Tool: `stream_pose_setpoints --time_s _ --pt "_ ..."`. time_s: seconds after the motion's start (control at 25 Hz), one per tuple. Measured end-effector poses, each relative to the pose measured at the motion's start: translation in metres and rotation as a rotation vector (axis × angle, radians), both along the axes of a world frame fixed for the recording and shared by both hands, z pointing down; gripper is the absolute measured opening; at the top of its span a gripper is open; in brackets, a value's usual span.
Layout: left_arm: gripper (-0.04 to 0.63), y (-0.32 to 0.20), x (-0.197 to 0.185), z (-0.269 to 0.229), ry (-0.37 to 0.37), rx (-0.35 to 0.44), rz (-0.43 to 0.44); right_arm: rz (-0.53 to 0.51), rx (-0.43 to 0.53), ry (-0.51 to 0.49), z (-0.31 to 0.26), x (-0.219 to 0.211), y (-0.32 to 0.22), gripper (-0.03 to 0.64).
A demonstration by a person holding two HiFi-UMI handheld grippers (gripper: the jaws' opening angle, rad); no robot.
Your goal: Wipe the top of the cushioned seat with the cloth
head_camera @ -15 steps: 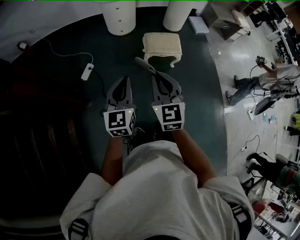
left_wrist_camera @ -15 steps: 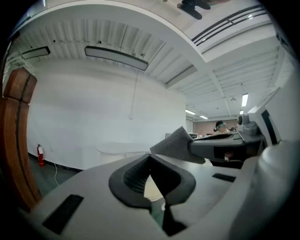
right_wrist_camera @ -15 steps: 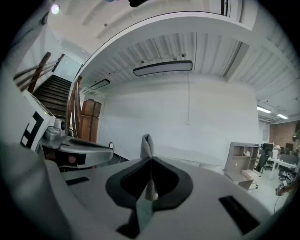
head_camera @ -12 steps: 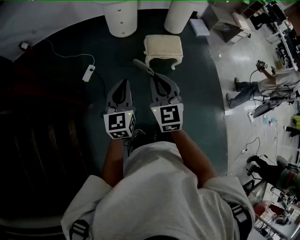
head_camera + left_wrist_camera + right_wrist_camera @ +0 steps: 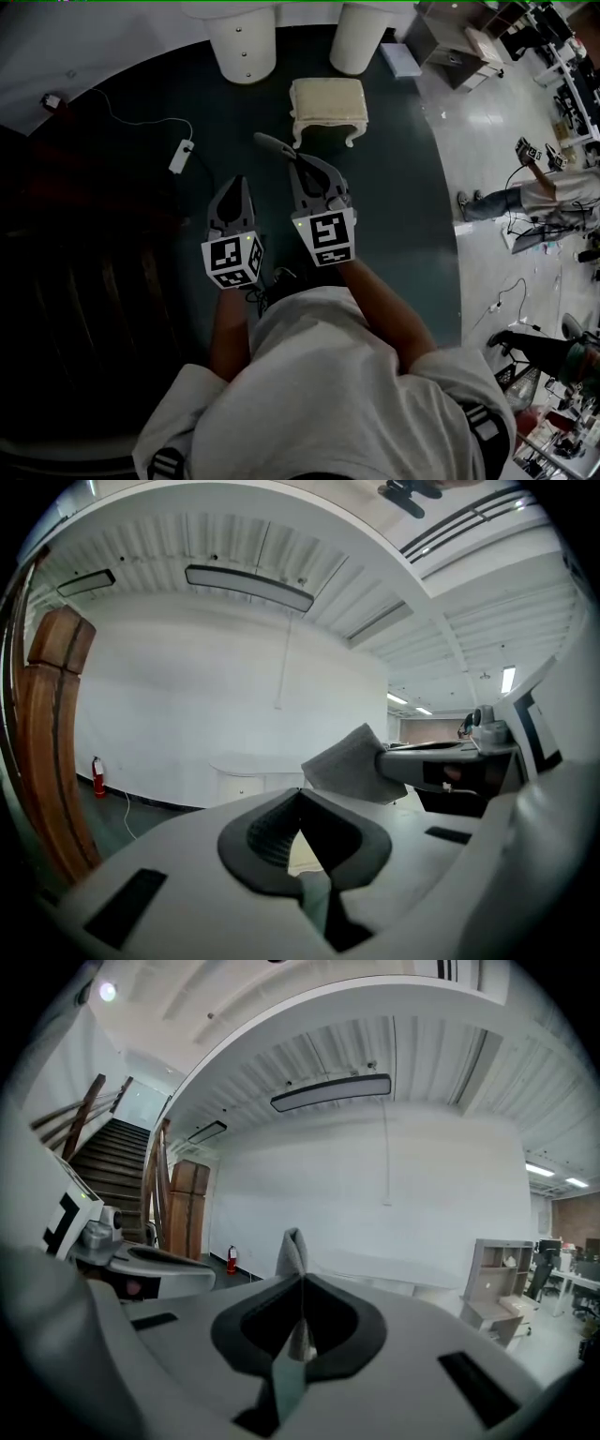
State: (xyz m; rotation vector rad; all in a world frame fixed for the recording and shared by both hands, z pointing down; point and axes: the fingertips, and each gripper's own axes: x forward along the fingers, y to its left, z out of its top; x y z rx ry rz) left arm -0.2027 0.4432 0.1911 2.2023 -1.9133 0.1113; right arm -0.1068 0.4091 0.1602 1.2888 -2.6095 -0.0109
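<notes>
Both grippers were held out ahead of us over the dark floor (image 5: 403, 197), side by side, near each other but apart

Left gripper (image 5: 240, 181): jaws clenched tip to tip, nothing between them, which the left gripper view showed clearly

Right gripper (image 5: 293, 160): jaws clamped on the grey cloth (image 5: 271, 144). In the head view the cloth stuck out past the tips, toward far left. In the right gripper view it was a folded edge standing up from between the closed tips. In the left gripper view it was a flat grey flap on the right, hanging off the other gripper's nose

Cushioned seat (image 5: 327, 97): a cream stool with curved legs, standing on the dark floor beyond the right gripper and slightly right of it. Its top was bare. The cloth was near its near-left corner, not touching it as far as we could tell

Around it:
- two white round columns (image 5: 243, 42) at the far edge, just past the seat
- white power strip (image 5: 181, 156) with its cable on the floor, far left of the left gripper
- a person (image 5: 551, 190) on the pale floor well off to the right
- a staircase (image 5: 101, 1162) at the left of the right gripper view
</notes>
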Motion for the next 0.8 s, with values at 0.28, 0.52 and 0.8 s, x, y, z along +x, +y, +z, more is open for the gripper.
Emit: stream_pose_setpoints --time_s 0.28,0.52,0.8 --pt "0.014 -0.057 -0.011 -0.004 -0.055 0.005 -0.060 -0.086 0.014 -0.001 0.001 -0.014 -0.073 0.017" --pt "0.014 -0.133 0.000 -0.014 -0.059 -0.003 -0.080 -0.124 0.010 -0.026 -0.011 -0.010 -0.158 0.017" --pt "0.014 -0.194 0.051 0.008 -0.125 -0.072 0.011 -0.119 -0.078 -0.015 0.025 0.027 -0.215 0.017"
